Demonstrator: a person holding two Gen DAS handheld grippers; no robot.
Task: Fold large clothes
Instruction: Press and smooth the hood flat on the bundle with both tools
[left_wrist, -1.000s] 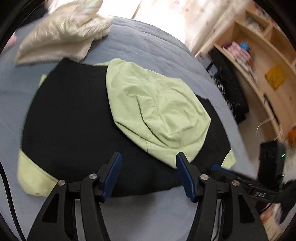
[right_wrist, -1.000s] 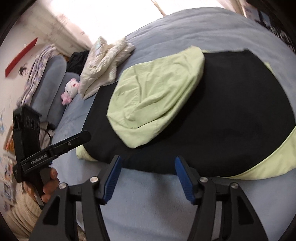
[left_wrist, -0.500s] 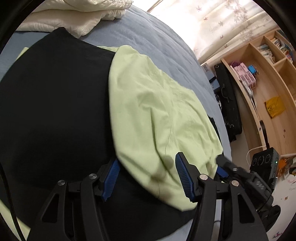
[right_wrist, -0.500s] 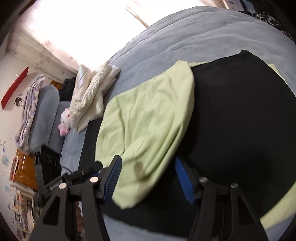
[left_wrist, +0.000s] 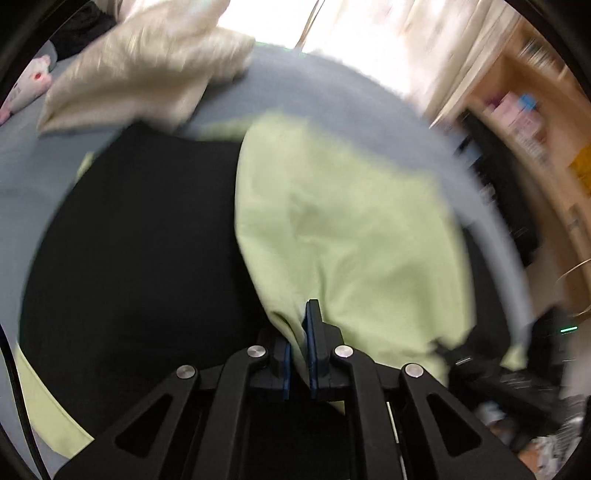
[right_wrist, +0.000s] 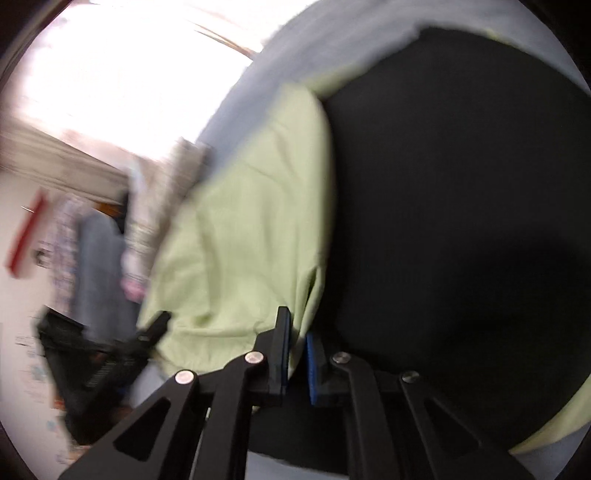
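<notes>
A large black garment (left_wrist: 140, 236) with light green trim lies spread on the grey-blue bed (left_wrist: 332, 96). Its light green hood (left_wrist: 343, 229) lies on top of the black body. My left gripper (left_wrist: 299, 343) is shut on the near edge of the green hood. My right gripper (right_wrist: 297, 354) is shut on the near edge of the same hood (right_wrist: 243, 236), beside the black body (right_wrist: 461, 206). Each view shows the other gripper as a dark shape at the hood's far corner. Both views are blurred by motion.
A cream crumpled garment (left_wrist: 140, 66) lies at the far end of the bed, with a pink and white plush toy (left_wrist: 33, 77) beside it. Wooden shelves (left_wrist: 535, 110) stand to the right of the bed. A bright window is behind.
Both grippers have closed on the near edge of the green hood; half a second ago both were open over it. The views have pulled back and the hood edge is lifted.
</notes>
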